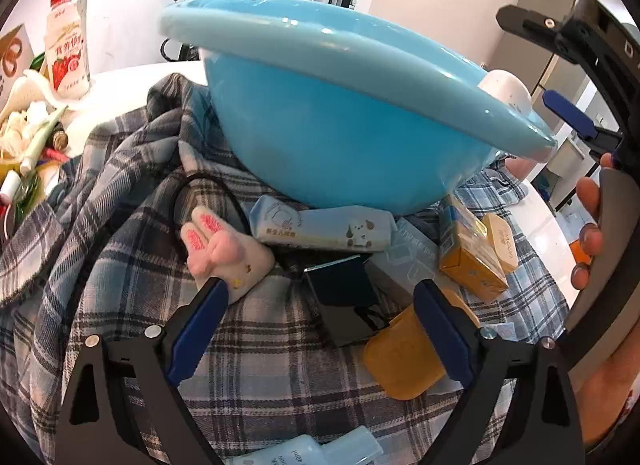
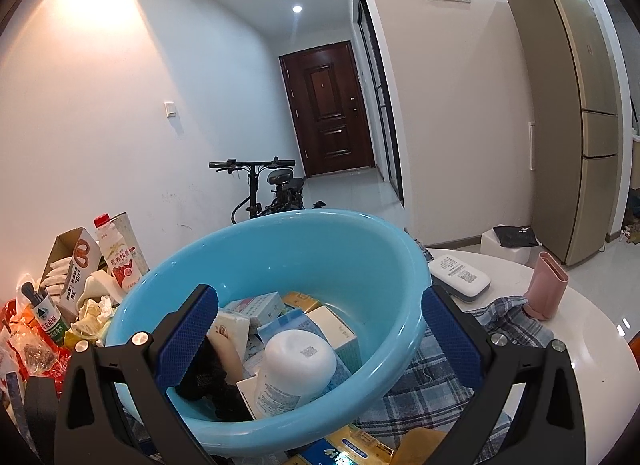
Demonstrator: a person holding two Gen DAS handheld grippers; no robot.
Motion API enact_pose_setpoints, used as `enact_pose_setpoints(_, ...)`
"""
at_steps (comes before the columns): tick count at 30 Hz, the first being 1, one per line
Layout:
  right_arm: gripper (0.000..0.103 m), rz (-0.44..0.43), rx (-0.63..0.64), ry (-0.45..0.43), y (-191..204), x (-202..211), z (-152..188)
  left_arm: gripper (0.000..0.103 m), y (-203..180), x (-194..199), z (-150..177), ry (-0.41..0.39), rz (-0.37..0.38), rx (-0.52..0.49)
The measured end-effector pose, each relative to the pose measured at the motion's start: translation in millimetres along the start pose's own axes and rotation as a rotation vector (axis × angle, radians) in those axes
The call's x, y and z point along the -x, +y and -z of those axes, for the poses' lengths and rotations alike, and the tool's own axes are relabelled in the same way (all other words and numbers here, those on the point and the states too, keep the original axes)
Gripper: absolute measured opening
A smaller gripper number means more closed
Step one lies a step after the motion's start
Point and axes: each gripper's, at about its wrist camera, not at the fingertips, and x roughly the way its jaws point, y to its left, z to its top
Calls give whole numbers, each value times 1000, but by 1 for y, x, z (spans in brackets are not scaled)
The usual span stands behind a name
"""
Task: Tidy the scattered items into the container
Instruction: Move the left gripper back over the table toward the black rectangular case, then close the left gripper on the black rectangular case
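A blue plastic basin [image 1: 340,125] stands on a plaid cloth [image 1: 120,225]; in the right wrist view the basin [image 2: 360,265] holds several boxes, a white tub [image 2: 300,357] and a black item. My left gripper [image 1: 320,305] is open, low over the cloth, straddling a dark box [image 1: 344,301]. A pink bunny toy [image 1: 224,249], a tissue pack [image 1: 324,227], a yellow box [image 1: 468,253] and an orange case [image 1: 404,357] lie in front of the basin. My right gripper [image 2: 320,321] is open and empty above the basin.
A milk bottle [image 1: 66,45], snack packs and rubbish crowd the table's left side. A white device [image 2: 460,275] and a pink holder [image 2: 546,285] sit on the white table at right. A clear bottle [image 1: 320,449] lies near me.
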Motion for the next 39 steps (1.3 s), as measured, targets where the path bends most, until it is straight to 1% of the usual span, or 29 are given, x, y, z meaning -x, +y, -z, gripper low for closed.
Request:
enact_pose_setpoints(2, 103, 2, 3, 4, -1, -1, 1, 91, 2, 1, 1, 8, 23, 9)
enact_pose_setpoints(3, 103, 3, 5, 6, -1, -2, 1, 88, 3, 1, 1, 18, 37, 12)
enact_pose_setpoints(4, 103, 4, 6, 7, -1, -2, 2, 80, 4, 0, 1, 29, 63, 24)
enact_pose_setpoints(5, 103, 6, 9, 8, 0, -3, 2, 79, 7, 0, 0, 45, 95, 41)
enact_pose_setpoints(7, 103, 10, 16, 11, 0, -4, 3, 79, 11, 1, -2, 67, 128, 61)
enact_pose_setpoints(10, 103, 14, 25, 13, 2, -5, 4, 78, 15, -3, -2, 84, 148, 79)
enact_pose_setpoints(12, 103, 17, 32, 16, 4, -6, 5, 78, 14, -3, -3, 81, 144, 76)
enact_pose_setpoints(16, 103, 17, 44, 21, 7, -7, 7, 78, 9, -2, -2, 82, 163, 73)
enact_pose_setpoints(17, 103, 18, 49, 20, 8, -7, 7, 77, 9, 0, -1, 75, 171, 75)
enact_pose_setpoints(18, 103, 19, 53, 18, 9, -6, 7, 74, 8, 1, -1, 69, 175, 71)
enact_pose_setpoints(19, 103, 21, 56, 15, 9, -6, 6, 65, 7, 1, -1, 65, 171, 62)
enact_pose_setpoints(21, 103, 19, 57, 10, 9, -4, 6, 55, 4, -1, 0, 66, 166, 47)
enact_pose_setpoints(22, 103, 18, 56, 9, 9, -4, 6, 44, 3, -3, 1, 73, 167, 43)
enact_pose_setpoints(23, 103, 18, 55, 9, 10, -4, 5, 38, 2, -5, 2, 85, 156, 34)
enact_pose_setpoints(26, 103, 17, 54, 12, 10, -4, 6, 38, -2, -6, 4, 78, 137, 11)
enact_pose_setpoints(30, 103, 21, 59, 14, 10, -5, 6, 31, -1, -4, 5, 72, 145, 16)
enact_pose_setpoints(31, 103, 22, 59, 14, 10, -5, 6, 31, -1, -4, 3, 67, 144, 12)
enact_pose_setpoints(34, 103, 22, 56, 10, 9, -4, 6, 31, -4, 4, 4, 34, 135, -11)
enact_pose_setpoints(39, 103, 27, 53, 8, 8, -4, 6, 31, -13, 22, 3, -40, 81, -89)
